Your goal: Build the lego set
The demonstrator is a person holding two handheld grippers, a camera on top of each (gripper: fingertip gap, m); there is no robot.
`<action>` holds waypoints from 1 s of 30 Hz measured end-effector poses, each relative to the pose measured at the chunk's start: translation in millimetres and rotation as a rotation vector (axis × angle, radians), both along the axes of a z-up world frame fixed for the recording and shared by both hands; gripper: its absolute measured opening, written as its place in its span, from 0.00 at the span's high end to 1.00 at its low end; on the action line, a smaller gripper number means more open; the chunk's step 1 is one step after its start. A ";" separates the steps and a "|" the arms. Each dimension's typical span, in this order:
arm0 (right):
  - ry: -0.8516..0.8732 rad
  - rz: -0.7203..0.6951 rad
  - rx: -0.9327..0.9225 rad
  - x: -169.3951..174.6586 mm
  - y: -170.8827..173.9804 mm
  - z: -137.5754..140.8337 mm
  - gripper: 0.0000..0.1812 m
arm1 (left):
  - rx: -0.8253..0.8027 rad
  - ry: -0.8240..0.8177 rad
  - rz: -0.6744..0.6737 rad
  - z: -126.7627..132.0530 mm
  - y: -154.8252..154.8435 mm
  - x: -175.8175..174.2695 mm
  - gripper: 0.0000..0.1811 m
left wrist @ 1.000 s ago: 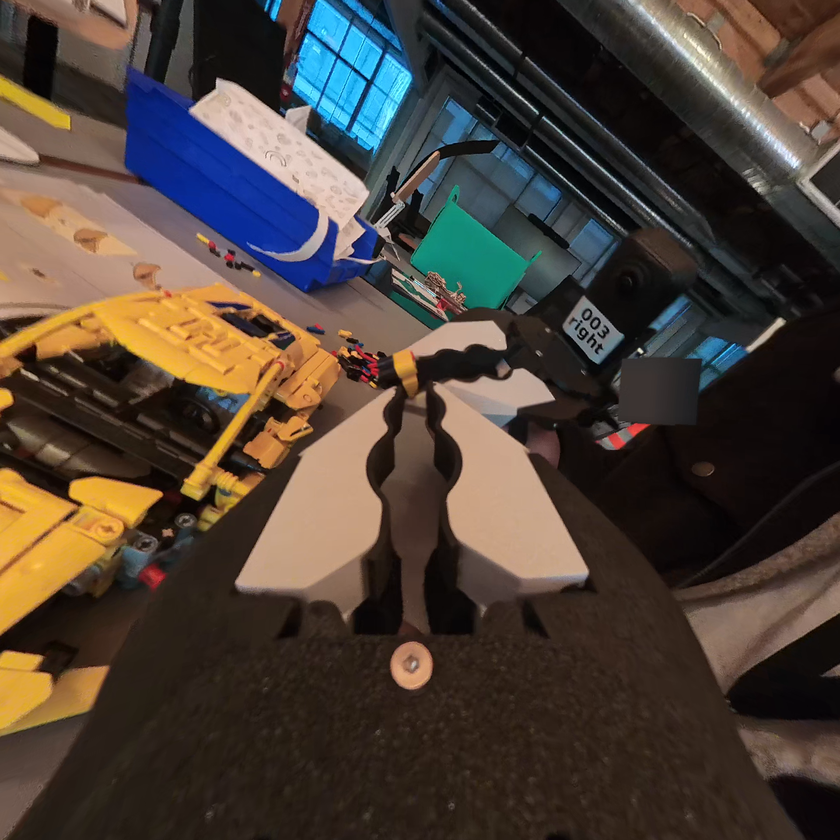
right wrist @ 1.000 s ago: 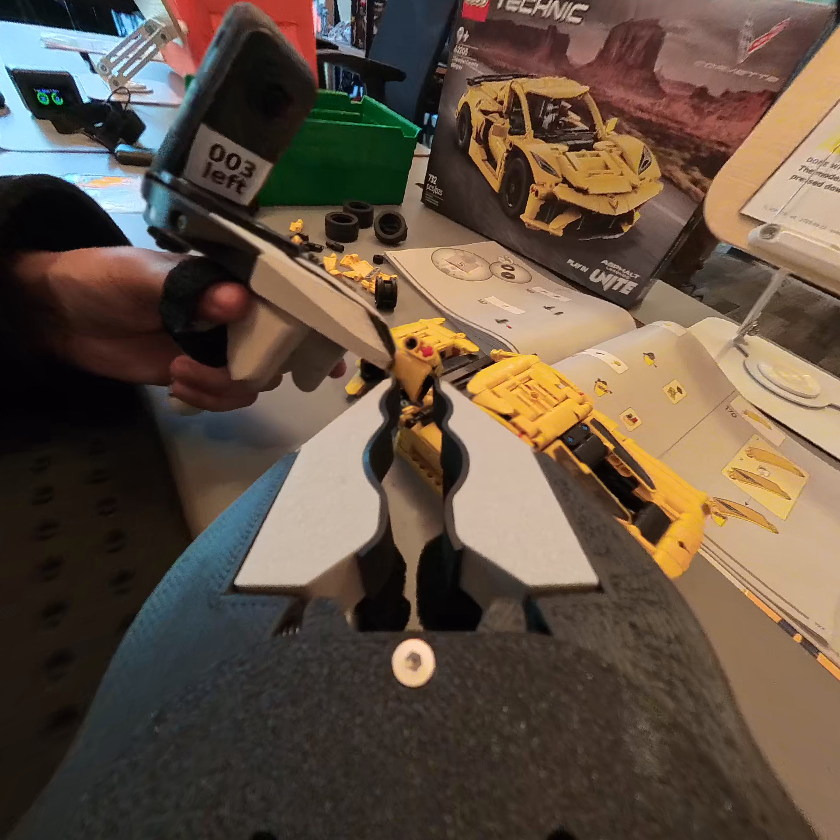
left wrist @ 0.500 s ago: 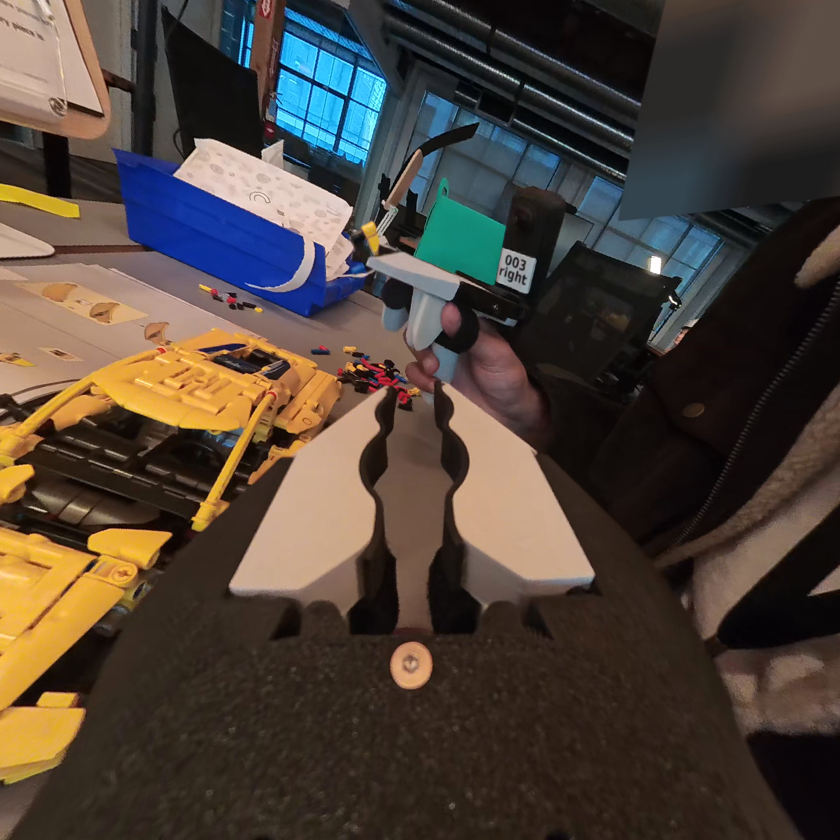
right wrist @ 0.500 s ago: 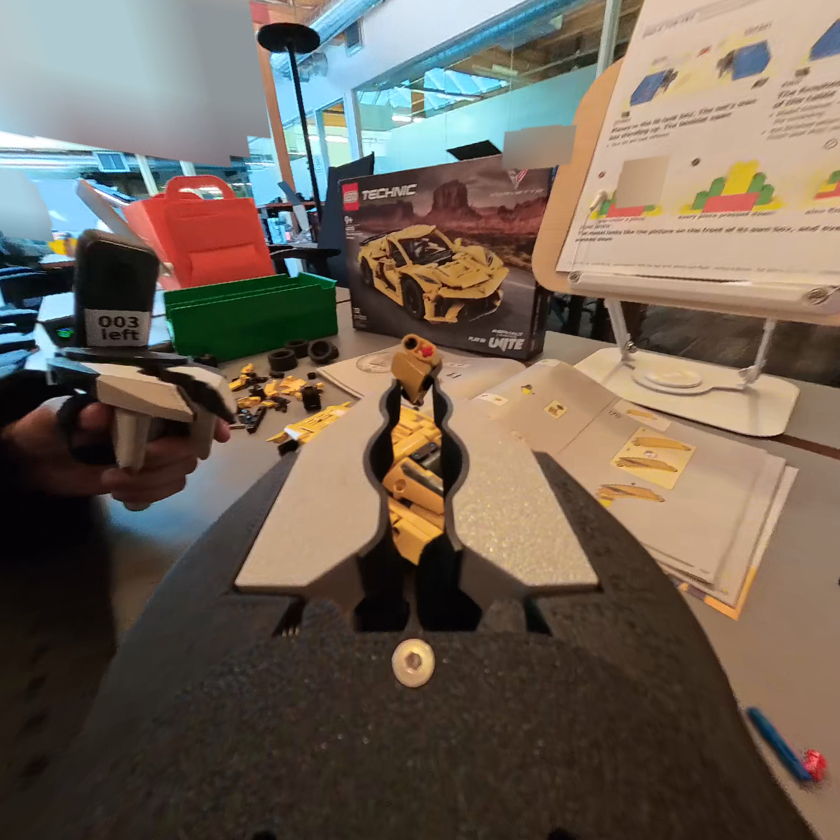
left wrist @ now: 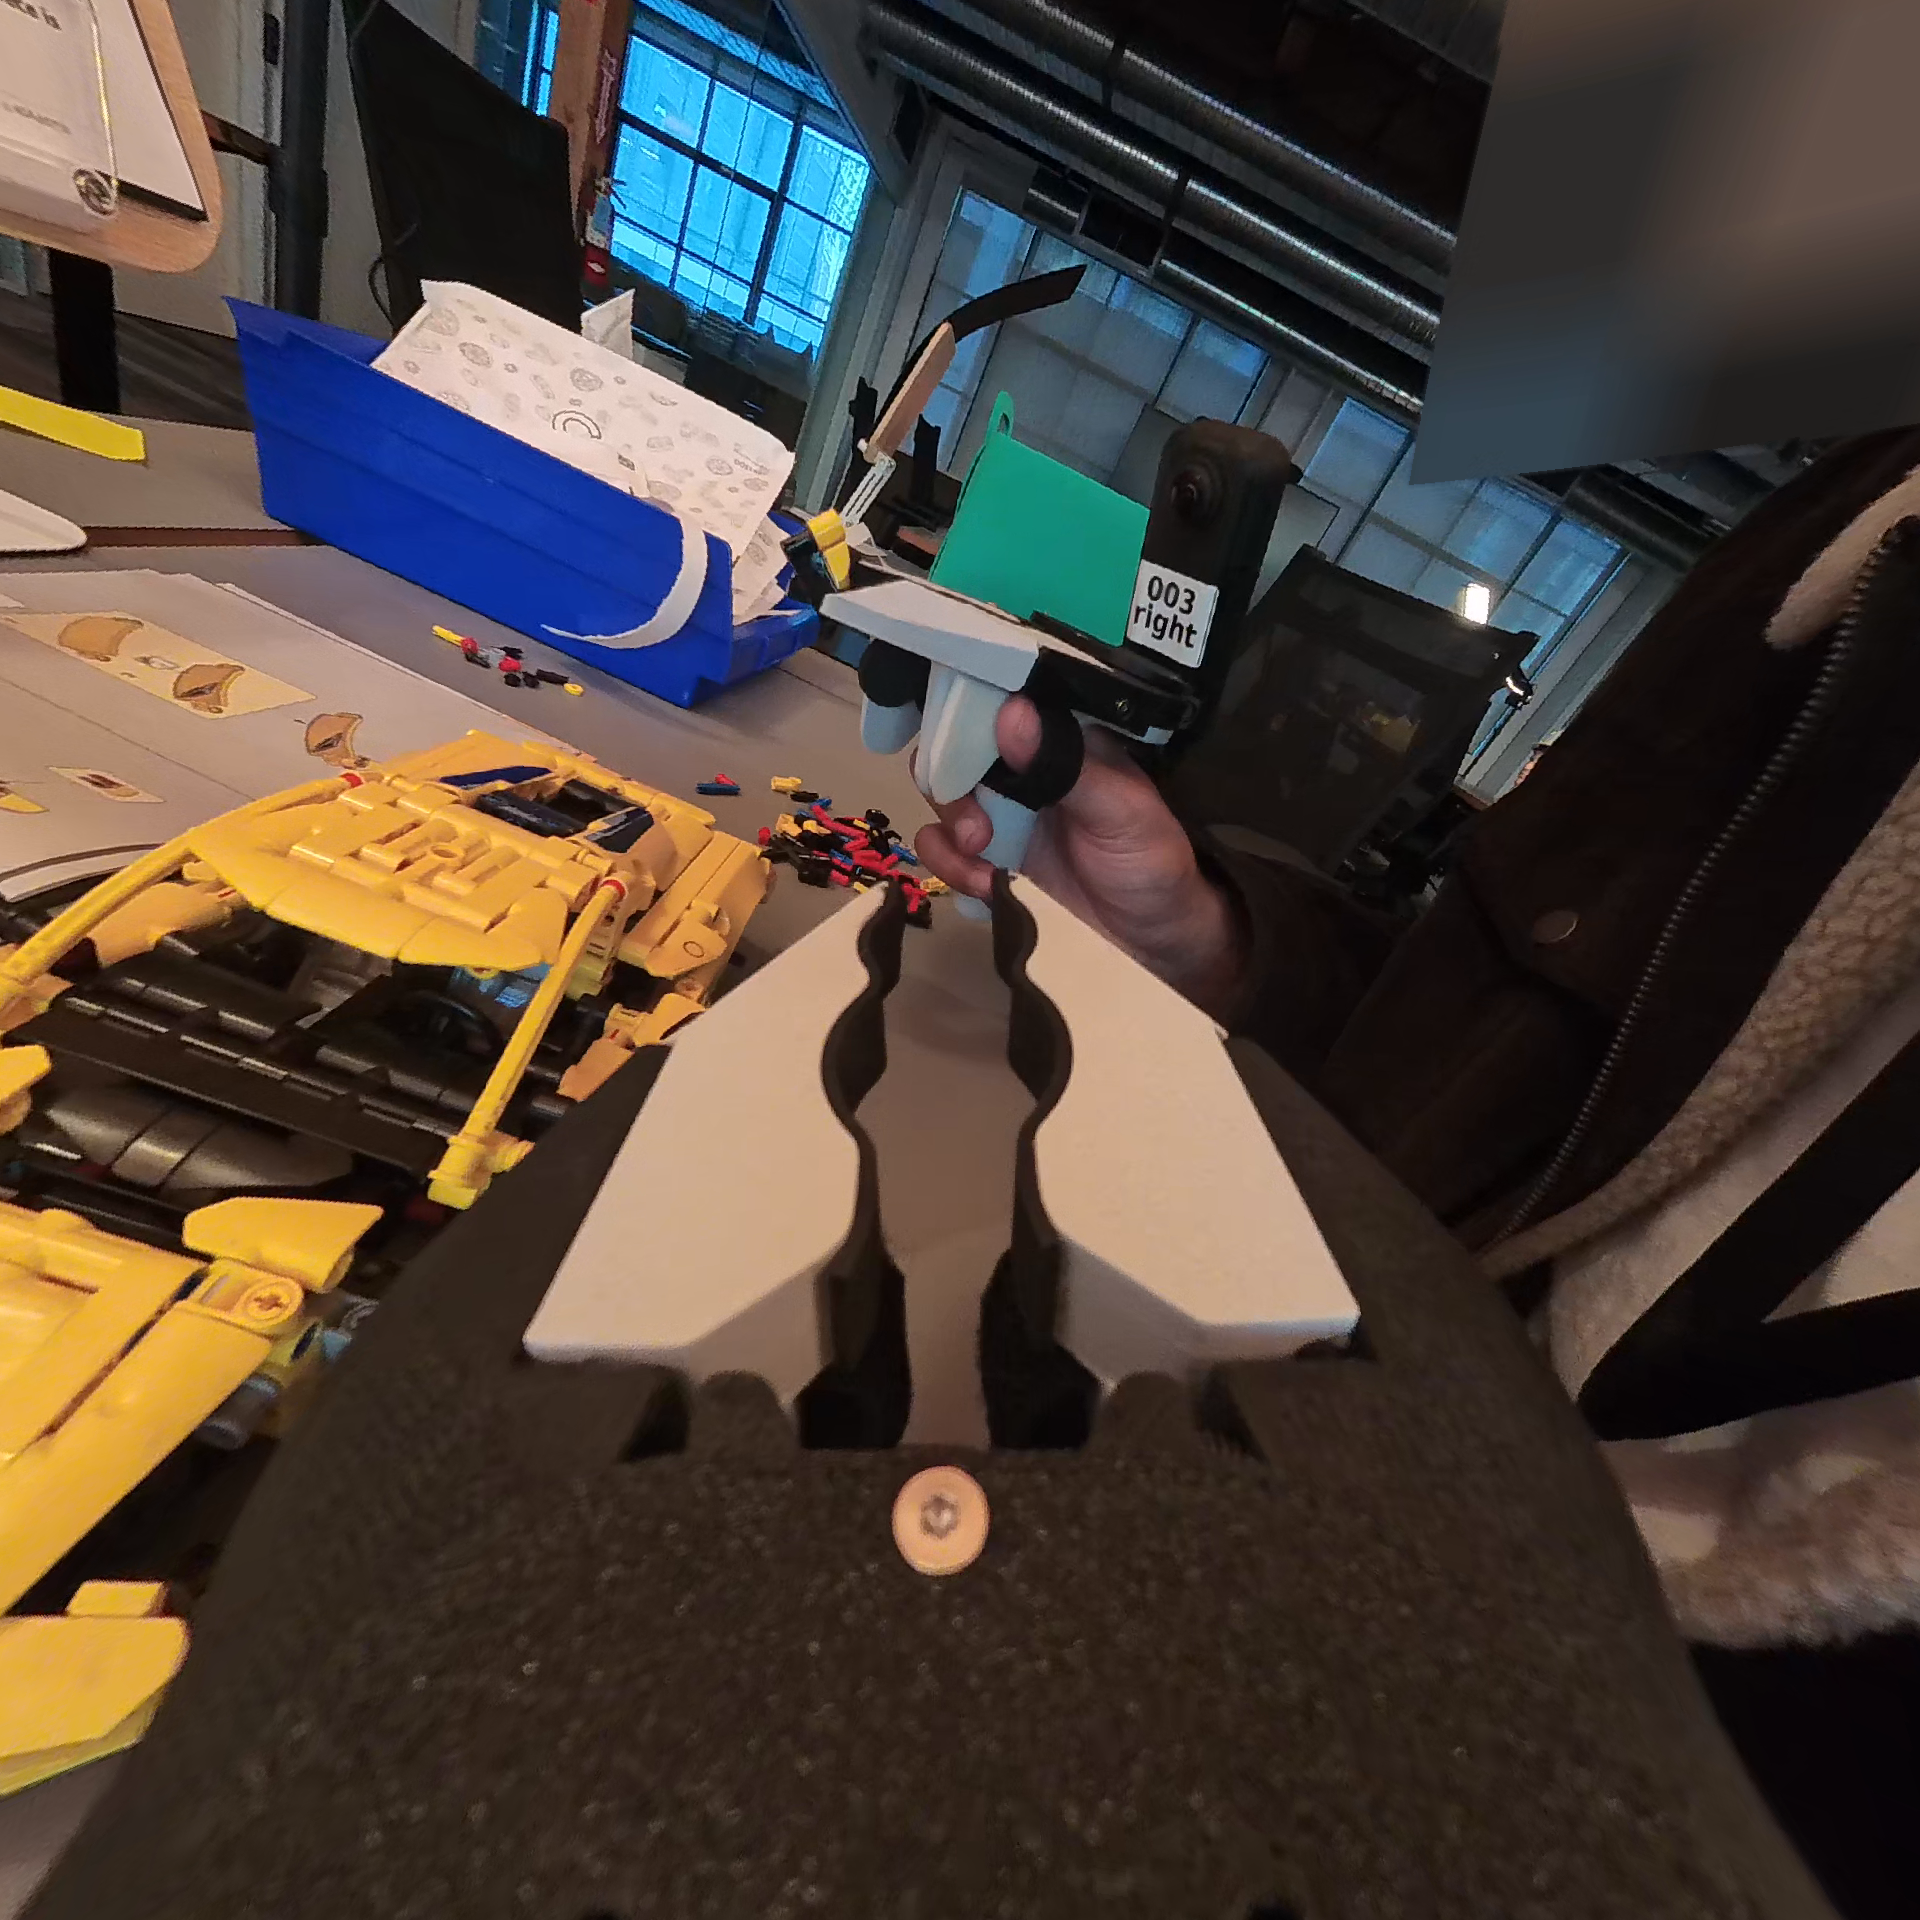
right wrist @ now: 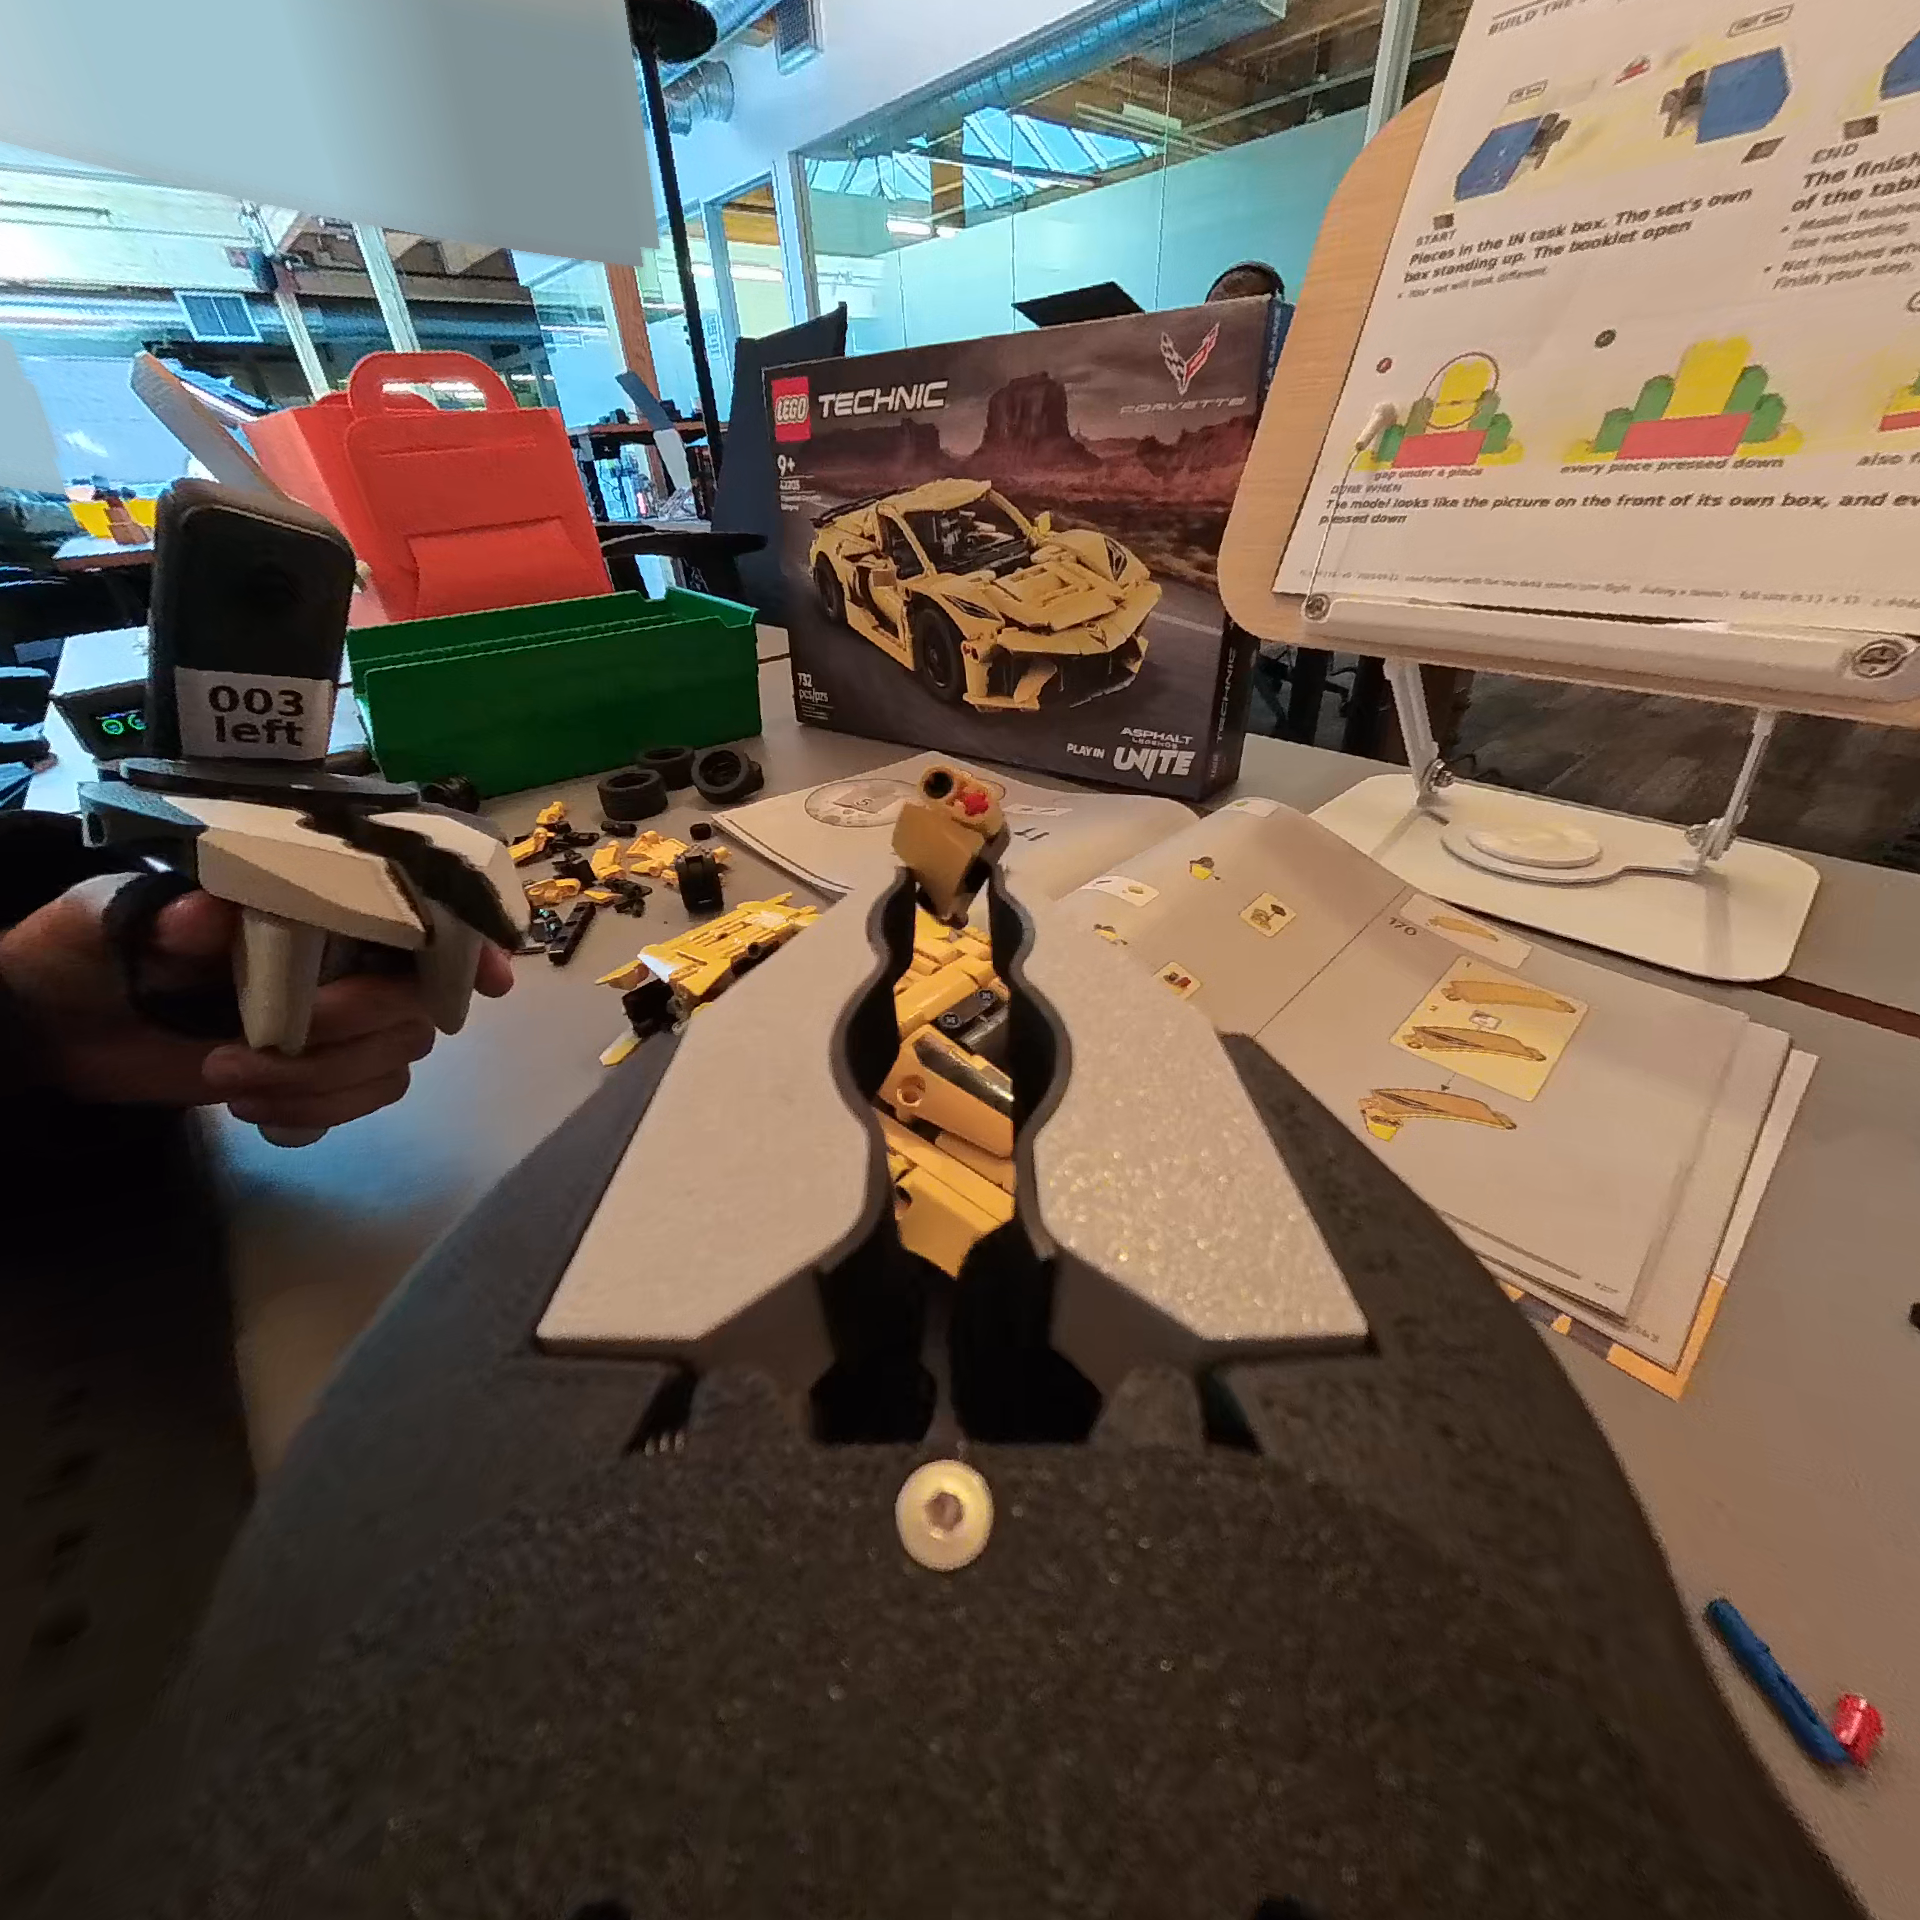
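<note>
The half-built yellow Lego car (left wrist: 416,904) lies on the grey table, left of my left gripper (left wrist: 940,894). The left gripper's jaws stand apart with nothing between them. It also shows in the right wrist view (right wrist: 468,904), held in a hand at the left, apart from the car. My right gripper (right wrist: 945,883) is shut on a small yellow piece (right wrist: 945,831) with a red pin, held above the car (right wrist: 945,1091). In the left wrist view the right gripper (left wrist: 821,561) is raised above the table, the yellow piece (left wrist: 828,535) at its tips.
A blue bin (left wrist: 436,509) with paper and a pile of small pins (left wrist: 842,842) lie beyond the car. The open booklet (right wrist: 1351,987), set box (right wrist: 1018,561), green bin (right wrist: 551,675), tyres (right wrist: 675,774), loose yellow parts (right wrist: 613,862) and a document stand (right wrist: 1558,852) are on the table. Some 12 centimetres of space lies between my two pairs of fingers.
The two grippers met at the small yellow piece over the car, then drew apart. The right gripper kept the piece and rose. The left gripper let go and opened.
</note>
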State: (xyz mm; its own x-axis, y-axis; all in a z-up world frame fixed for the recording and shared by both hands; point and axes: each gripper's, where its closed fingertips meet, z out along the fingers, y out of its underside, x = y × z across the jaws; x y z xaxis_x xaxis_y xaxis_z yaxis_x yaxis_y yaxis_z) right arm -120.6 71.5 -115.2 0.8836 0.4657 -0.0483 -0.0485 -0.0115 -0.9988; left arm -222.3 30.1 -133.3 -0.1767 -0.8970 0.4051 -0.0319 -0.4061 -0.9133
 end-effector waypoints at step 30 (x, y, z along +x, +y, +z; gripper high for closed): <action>-1.123 -0.067 0.818 -102.9 -52.3 10.0 0.95 | 0.356 -0.098 0.038 17.7 -23.7 -1.3 0.83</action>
State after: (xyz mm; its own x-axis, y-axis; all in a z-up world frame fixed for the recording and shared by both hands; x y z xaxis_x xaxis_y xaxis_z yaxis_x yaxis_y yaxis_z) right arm -223.5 19.2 -105.2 0.2893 -0.0270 0.9569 0.7981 0.5588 -0.2255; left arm -223.6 6.5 -115.6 -0.1631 -0.9854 0.0492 0.0713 -0.0615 -0.9956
